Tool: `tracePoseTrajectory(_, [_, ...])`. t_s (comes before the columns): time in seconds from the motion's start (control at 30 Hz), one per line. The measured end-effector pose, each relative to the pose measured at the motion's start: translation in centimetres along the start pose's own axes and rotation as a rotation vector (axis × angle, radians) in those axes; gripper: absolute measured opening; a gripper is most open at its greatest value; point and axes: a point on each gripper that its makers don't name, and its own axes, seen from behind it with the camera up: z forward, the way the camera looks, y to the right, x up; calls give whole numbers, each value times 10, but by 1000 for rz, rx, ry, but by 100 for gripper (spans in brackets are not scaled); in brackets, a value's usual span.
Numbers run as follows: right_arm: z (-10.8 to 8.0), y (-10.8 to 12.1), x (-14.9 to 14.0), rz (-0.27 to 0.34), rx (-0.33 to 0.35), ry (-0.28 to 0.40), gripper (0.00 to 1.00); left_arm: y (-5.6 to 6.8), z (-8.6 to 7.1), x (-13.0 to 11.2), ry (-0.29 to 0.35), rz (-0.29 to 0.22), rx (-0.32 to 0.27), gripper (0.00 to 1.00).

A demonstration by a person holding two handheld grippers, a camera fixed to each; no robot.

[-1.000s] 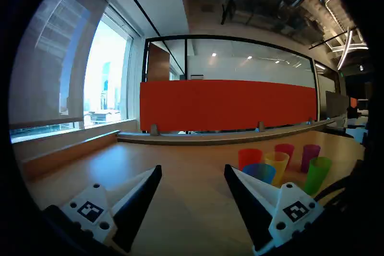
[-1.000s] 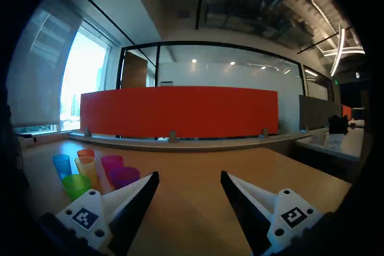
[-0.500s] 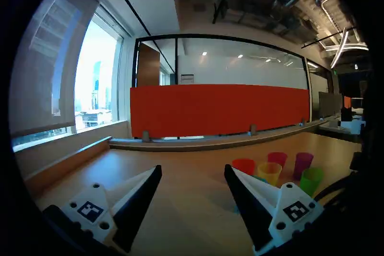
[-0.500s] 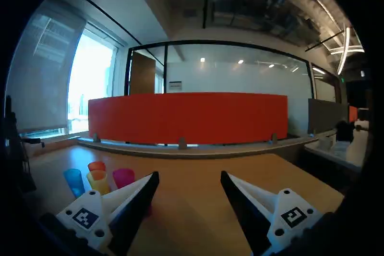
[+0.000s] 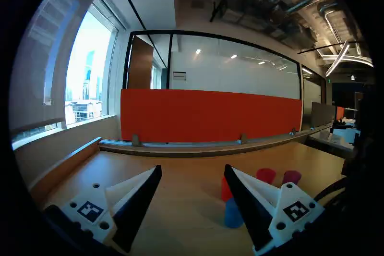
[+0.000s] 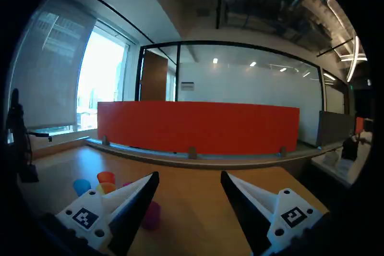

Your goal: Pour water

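Here both grippers hover over the wooden table (image 5: 120,164), jaws spread wide and released. In the left gripper view the left gripper (image 5: 192,166) has the coloured cups (image 5: 265,175) partly hidden behind one finger, a blue cup (image 5: 233,213) nearest. In the right gripper view the right gripper (image 6: 189,173) has a purple cup (image 6: 152,215) just beside one finger

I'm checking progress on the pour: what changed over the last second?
The left gripper and right gripper shifted, so the cups slid lower in both views, partly behind fingers. Nothing grasped or released; both stay open, cups upright on the table.
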Motion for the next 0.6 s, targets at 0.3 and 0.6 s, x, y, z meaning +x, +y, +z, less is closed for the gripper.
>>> tracePoseTrajectory(0.3, [6,-11,40,-4,64,2,99,1,6,38,-11,12,-22,97])
tracePoseTrajectory(0.6, [8,-12,75,-26,78,21,99,4,8,73,-1,13,-52,97])
